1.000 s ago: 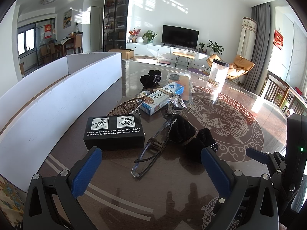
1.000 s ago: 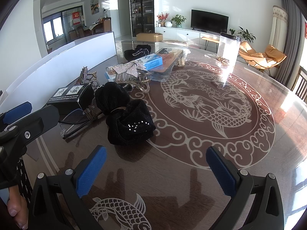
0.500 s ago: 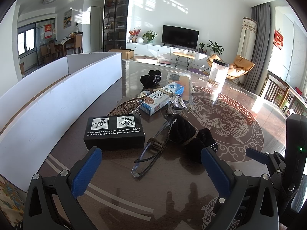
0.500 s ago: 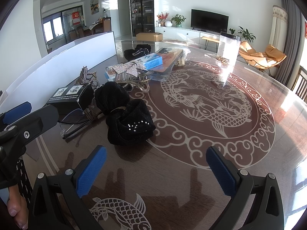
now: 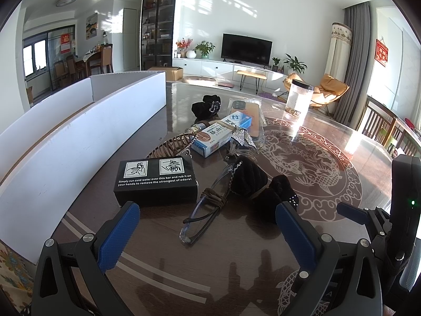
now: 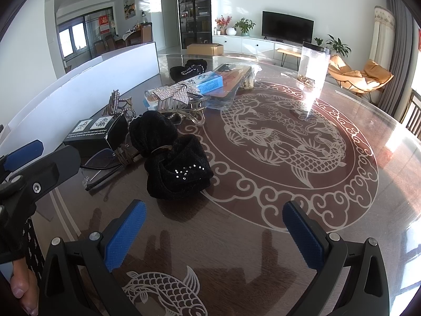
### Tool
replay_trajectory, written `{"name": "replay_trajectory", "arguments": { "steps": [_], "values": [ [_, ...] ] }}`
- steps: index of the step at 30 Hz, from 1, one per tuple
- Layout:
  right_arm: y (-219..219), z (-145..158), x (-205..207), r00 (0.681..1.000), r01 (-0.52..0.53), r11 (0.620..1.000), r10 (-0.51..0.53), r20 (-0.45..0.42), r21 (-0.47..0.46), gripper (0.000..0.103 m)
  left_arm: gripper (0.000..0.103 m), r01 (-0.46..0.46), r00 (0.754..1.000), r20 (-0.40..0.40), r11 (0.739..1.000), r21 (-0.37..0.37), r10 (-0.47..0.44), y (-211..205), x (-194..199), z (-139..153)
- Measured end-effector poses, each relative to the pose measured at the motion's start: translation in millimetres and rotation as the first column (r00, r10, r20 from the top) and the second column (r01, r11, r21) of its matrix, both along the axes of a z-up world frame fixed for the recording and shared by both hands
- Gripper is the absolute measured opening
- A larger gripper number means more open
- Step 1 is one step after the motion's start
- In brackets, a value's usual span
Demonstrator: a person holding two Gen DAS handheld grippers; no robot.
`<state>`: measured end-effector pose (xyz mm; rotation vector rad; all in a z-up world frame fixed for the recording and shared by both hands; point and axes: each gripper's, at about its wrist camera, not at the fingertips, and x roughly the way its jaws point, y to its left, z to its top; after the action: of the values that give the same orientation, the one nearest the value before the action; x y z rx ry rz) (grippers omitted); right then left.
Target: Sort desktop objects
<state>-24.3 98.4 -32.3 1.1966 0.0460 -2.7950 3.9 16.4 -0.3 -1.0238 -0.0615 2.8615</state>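
Nothing is seen moved since earlier frames: left gripper (image 5: 208, 233) and right gripper (image 6: 214, 231) are held wide apart, empty, near the clutter; sorting is judged unstarted, next the glasses (image 5: 204, 214) beside the black box (image 5: 156, 181) must be straddled and pinched.

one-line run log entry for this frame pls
phase: pre-grasp | left gripper: open, empty | right gripper: open, empty | nearest: glasses, black bow, black box | sorted: none visible
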Motion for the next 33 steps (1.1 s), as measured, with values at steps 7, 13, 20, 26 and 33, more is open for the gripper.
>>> {"name": "replay_trajectory", "arguments": {
  "steps": [7, 13, 20, 26, 33],
  "values": [
    [0, 0, 0, 1.000, 0.000, 1.000, 0.000, 0.001, -0.001, 0.103, 0.103, -0.004, 1.000, 0.020, 1.000, 0.004, 0.004, -1, -2, -4],
    [0, -3, -2, 1.000, 0.001, 1.000, -0.001, 0.009, -0.005, 0.103, 0.103, -0.012, 0.994, 0.105, 1.000, 0.028, 0.009, -4, -11, -15],
    [-1, -4, -3, 1.000, -0.005, 1.000, 0.005, 0.018, -0.007, 0.103, 0.103, -0.045, 0.979, 0.200, 0.996, 0.077, 0.028, -15, -19, -27],
    [-3, -5, -5, 0.999, -0.016, 1.000, 0.016, 0.039, -0.005, 0.103, 0.103, -0.075, 0.960, 0.277, 0.986, 0.145, 0.032, -28, -23, -38],
    [-4, -5, -6, 0.999, -0.016, 1.000, 0.016, 0.044, 0.001, 0.103, 0.103, -0.082, 0.952, 0.303, 0.985, 0.154, 0.032, -29, -20, -39]
  ]
}}
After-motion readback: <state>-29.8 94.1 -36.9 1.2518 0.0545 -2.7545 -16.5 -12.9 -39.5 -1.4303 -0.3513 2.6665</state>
